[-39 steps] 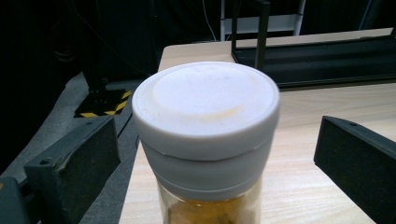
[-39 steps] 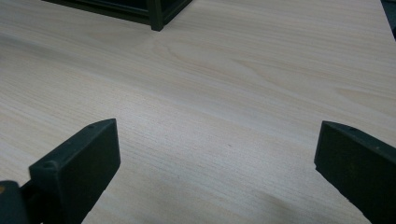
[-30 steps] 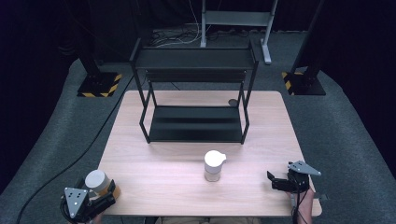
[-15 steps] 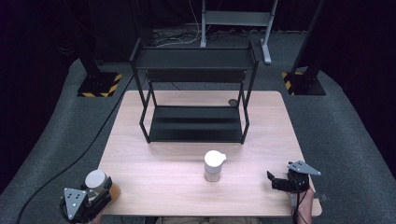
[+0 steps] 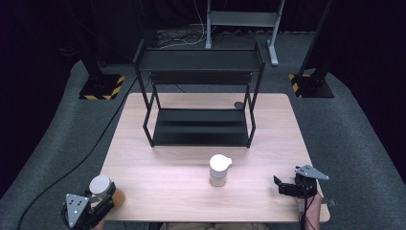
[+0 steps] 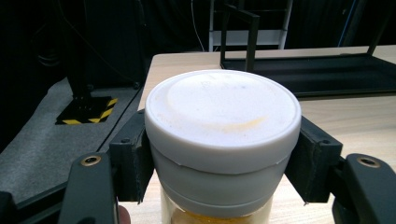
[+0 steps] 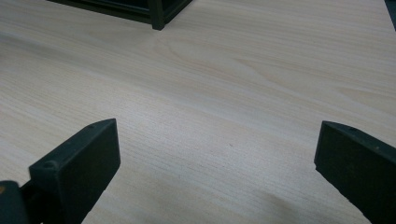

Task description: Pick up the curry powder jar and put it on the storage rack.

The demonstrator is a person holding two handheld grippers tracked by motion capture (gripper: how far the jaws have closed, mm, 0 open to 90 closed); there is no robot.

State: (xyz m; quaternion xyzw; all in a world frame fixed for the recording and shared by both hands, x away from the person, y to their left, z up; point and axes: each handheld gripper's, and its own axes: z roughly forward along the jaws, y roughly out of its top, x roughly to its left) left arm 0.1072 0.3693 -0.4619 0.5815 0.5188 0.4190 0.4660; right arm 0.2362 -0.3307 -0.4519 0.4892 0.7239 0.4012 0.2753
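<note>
Two jars stand on my table (image 5: 158,177): from above, my left gripper (image 5: 98,203) clamps one jar (image 5: 101,187) upright at the near left corner, the rack (image 5: 198,103) ahead and to its right. Its own view shows both pads (image 6: 133,156) pressing under the white lid (image 6: 222,114). My right gripper (image 7: 215,172) gapes wide over bare wood.
</note>
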